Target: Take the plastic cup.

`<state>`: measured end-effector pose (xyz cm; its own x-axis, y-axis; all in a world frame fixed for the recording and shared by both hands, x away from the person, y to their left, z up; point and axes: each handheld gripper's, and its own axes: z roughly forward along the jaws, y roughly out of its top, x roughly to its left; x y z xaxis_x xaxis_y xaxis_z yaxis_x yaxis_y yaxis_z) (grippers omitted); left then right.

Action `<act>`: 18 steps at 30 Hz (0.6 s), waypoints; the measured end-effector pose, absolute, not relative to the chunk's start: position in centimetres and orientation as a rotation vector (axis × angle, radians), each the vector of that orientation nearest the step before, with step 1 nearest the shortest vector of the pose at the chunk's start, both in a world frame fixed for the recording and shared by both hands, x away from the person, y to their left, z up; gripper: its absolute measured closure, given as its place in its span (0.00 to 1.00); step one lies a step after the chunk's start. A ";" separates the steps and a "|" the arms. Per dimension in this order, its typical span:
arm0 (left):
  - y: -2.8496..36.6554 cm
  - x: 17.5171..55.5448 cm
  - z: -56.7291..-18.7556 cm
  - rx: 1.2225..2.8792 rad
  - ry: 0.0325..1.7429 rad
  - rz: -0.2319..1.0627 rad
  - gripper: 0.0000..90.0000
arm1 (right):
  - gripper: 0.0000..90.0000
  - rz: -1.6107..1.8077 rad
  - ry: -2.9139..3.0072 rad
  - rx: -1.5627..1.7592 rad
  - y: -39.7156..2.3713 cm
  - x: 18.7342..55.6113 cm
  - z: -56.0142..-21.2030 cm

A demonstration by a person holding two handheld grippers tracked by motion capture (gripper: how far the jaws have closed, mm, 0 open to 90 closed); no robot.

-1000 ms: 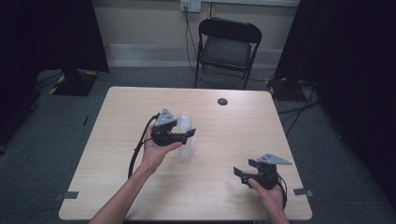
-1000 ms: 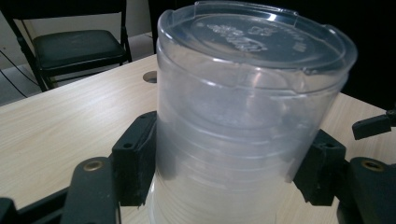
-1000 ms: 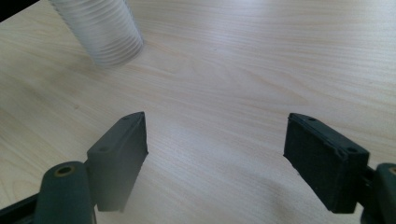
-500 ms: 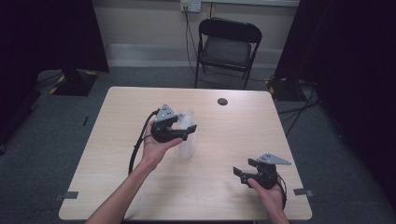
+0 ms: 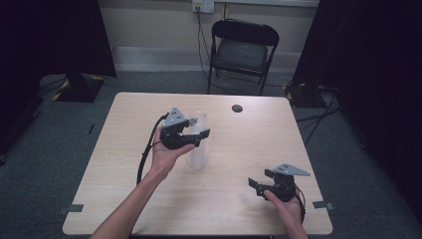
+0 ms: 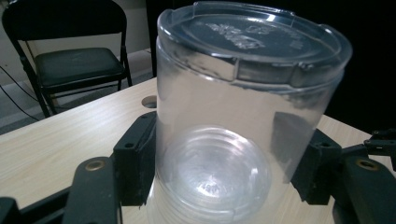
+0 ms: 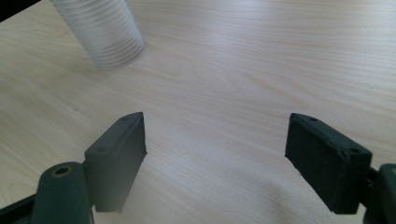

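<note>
Held in the person's left hand (image 5: 164, 154), the left gripper (image 5: 196, 137) sits just left of the table's centre, its jaws set on either side of a clear plastic jar (image 5: 198, 149) standing upright on the wooden table (image 5: 124, 164). In the left gripper view the two black pads lie against the jar's wall at about 9 and 3 o'clock, with the jar's lid (image 6: 254, 39) at 12 o'clock above them; the jaws have just been closing, the jar between them. At 1 o'clock from the jar a small dark disc (image 5: 237, 108) lies near the far edge. At 5 o'clock, well apart, the right gripper (image 5: 260, 181) rests in the right hand (image 5: 288, 209), jaws spread wide over bare wood, nothing between them.
</note>
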<state>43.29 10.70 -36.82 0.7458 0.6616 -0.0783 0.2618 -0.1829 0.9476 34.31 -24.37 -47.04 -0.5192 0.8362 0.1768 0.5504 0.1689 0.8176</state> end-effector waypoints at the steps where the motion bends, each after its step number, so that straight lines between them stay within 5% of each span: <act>1: 10.7 43.3 -36.8 1.764 0.726 0.422 0.38 | 0.23 1.281 2.137 1.324 -24.3 34.3 -47.1; 18: 10.9 43.0 -35.0 1.717 0.722 0.430 0.39 | 0.22 1.277 2.140 1.318 -24.2 34.3 -47.1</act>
